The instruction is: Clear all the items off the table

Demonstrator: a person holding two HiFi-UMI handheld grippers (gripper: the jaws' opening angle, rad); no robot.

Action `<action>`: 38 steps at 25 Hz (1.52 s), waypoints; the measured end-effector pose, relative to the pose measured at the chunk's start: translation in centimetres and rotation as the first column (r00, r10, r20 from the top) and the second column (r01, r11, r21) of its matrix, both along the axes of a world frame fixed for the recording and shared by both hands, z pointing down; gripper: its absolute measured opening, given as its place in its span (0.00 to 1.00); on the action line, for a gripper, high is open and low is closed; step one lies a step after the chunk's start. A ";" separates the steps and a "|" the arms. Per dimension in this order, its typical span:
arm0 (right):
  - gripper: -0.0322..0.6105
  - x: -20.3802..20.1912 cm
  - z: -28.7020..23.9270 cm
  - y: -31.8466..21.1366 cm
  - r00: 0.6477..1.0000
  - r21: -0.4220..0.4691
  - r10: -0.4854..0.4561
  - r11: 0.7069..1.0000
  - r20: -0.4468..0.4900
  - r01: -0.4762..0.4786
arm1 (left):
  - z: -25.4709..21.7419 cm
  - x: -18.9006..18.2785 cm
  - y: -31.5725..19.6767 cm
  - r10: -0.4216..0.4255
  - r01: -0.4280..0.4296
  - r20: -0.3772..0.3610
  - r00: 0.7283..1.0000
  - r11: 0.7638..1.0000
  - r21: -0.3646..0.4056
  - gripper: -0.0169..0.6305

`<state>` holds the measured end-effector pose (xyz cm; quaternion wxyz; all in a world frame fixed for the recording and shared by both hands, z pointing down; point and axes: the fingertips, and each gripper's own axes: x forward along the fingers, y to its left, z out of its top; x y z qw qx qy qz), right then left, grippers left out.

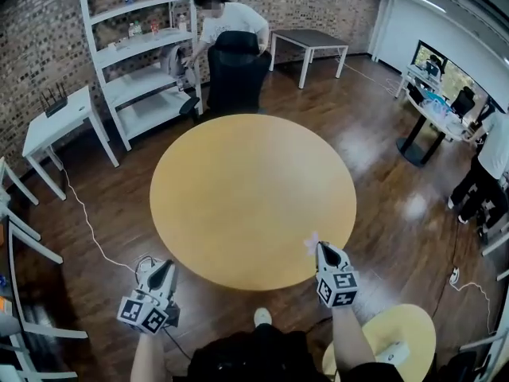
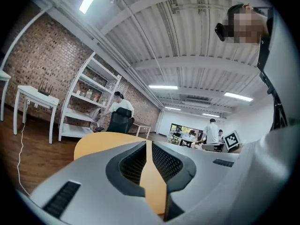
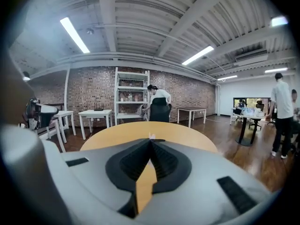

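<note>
The round table point(image 1: 238, 197) takes up the middle of the head view, and its yellow top is bare from edge to edge: nothing lies on it that I can make out. By that reading the clearing is nearly finished.

Beyond its near right edge, low beside the person, stands a smaller round side table point(image 1: 420, 325) with a white object point(image 1: 395, 352) on it. What that object is, I cannot tell.

The left gripper point(image 1: 168, 264) hangs just off the near left edge of the table, over the floor. Its jaws stand barely apart, a thin slit with only the tabletop showing through it, and they hold nothing.

The right gripper point(image 1: 319, 247) is at the near right edge, its tips just over the rim. Its jaws are pressed together on a small pale scrap point(image 1: 311, 243), pinkish white, which pokes out past the tips. It is too small to name.

That scrap looks to be the last item. What seems left is to carry it clear of the edge, probably toward the side table, and release it there.
</note>
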<state>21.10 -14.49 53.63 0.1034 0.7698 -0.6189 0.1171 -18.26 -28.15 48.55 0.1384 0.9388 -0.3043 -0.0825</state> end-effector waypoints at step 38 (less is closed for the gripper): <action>0.29 14.0 7.1 -16.3 0.994 -0.153 0.109 0.982 0.001 -0.108 | 1.6 11.1 -13.9 -0.092 0.091 0.004 0.996 0.988 -0.121 0.07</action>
